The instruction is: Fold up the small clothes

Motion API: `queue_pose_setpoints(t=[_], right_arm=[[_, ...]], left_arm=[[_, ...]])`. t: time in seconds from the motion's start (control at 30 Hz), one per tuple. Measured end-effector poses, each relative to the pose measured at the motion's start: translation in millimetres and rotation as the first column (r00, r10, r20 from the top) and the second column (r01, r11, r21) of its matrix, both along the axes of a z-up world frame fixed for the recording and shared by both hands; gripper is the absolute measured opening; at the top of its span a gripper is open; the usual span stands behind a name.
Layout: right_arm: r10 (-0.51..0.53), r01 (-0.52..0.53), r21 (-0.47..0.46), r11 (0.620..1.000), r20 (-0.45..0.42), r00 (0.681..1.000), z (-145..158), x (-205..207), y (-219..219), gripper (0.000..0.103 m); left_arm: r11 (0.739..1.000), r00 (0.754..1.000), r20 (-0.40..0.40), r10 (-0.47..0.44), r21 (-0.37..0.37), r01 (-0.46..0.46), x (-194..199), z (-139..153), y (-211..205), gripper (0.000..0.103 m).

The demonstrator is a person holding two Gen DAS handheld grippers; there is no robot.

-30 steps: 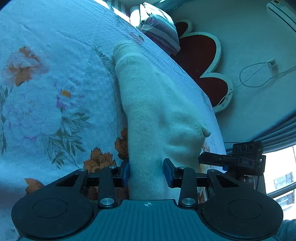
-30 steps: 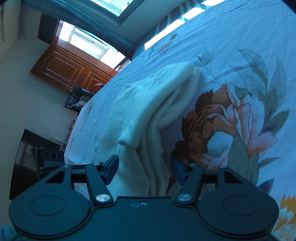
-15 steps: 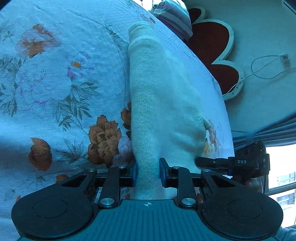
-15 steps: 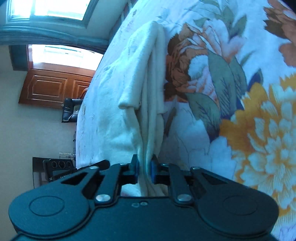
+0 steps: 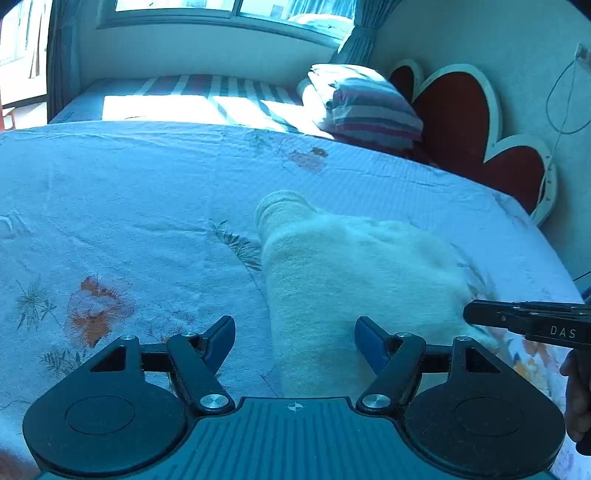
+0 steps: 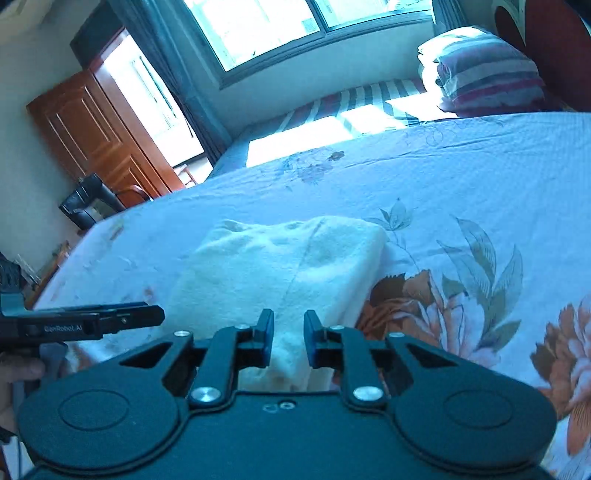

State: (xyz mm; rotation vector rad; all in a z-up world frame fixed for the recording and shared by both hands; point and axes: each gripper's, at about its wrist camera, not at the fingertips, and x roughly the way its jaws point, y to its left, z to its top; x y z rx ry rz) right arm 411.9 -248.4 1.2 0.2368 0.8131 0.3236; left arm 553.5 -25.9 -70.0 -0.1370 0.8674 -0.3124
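Observation:
A small cream knitted garment [image 5: 354, 273] lies folded on the floral bedspread [image 5: 129, 206]. In the left wrist view my left gripper [image 5: 295, 336] is open, its jaws wide apart around the garment's near edge. In the right wrist view the garment [image 6: 280, 258] lies just ahead of my right gripper [image 6: 289, 338]. Its jaws stand a small gap apart, with the garment's near edge between them, not squeezed. The right gripper shows from the side in the left wrist view [image 5: 480, 314]. The left gripper shows at the left in the right wrist view [image 6: 147, 317].
A striped pillow [image 5: 365, 103] and a red heart-shaped headboard [image 5: 461, 114] are at the far right of the bed. A window [image 6: 303, 26] and a wooden door [image 6: 96, 136] lie beyond the bed. A dark chair [image 6: 88, 199] stands by the door.
Both grippers were shut on the garment half a second ago, holding it lifted. Now the garment lies flat on the bed, the left jaws are wide open and the right jaws have parted slightly.

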Motion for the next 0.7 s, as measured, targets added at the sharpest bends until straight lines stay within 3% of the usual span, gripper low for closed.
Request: queue_pose_setpoints(t=[0.07, 0.2, 0.37, 0.47, 0.5, 0.53, 0.57, 0.6, 0.7], right_arm=[[-0.004, 0.002, -0.068, 0.998, -0.026, 1.0, -13.5, 13.3, 7.1, 0.015], [-0.01, 0.008, -0.039, 0.999, -0.045, 0.999, -15.7, 15.8, 1.1, 0.017], [-0.029, 0.032, -0.075, 0.997, 0.037, 0.999, 11.4, -5.9, 0.8, 0.045], [-0.041, 0.046, -0.063, 0.997, 0.065, 0.997, 21.4, -21.0, -3.5, 0.046], [-0.042, 0.046, -0.059, 0.997, 0.063, 0.997, 24.8, -27.2, -3.4, 0.053], [-0.048, 0.052, -0.056, 0.997, 0.066, 0.997, 28.4, -34.7, -3.1, 0.06], [-0.051, 0.055, -0.052, 0.997, 0.072, 0.996, 32.1, -43.0, -2.5, 0.078], [-0.048, 0.052, -0.046, 0.998, 0.077, 0.996, 35.9, -51.6, -1.4, 0.09], [-0.049, 0.051, -0.024, 0.998, 0.098, 0.994, 55.5, -84.8, 5.6, 0.098]], left_arm=[[1.0, 1.0, -0.027, 0.004, -0.026, -0.005, 6.5, -10.0, 1.1, 0.075], [1.0, 0.999, -0.021, 0.027, -0.003, -0.028, -0.7, -0.8, 1.7, 0.077], [0.994, 0.995, 0.093, 0.033, 0.102, -0.042, -42.3, 30.6, 2.5, 0.077], [0.99, 0.989, 0.132, 0.06, 0.122, -0.077, -70.1, 49.2, 4.5, 0.078], [0.989, 0.987, 0.145, 0.07, 0.121, -0.088, -81.5, 57.2, 5.4, 0.079], [0.987, 0.985, 0.158, 0.077, 0.126, -0.097, -90.5, 63.1, 4.6, 0.087], [0.985, 0.981, 0.176, 0.08, 0.135, -0.104, -101.2, 69.7, 4.0, 0.099], [0.983, 0.976, 0.2, 0.081, 0.146, -0.111, -114.3, 77.0, 3.5, 0.103], [0.983, 0.967, 0.239, 0.084, 0.14, -0.12, -145.5, 92.0, 6.7, 0.103]])
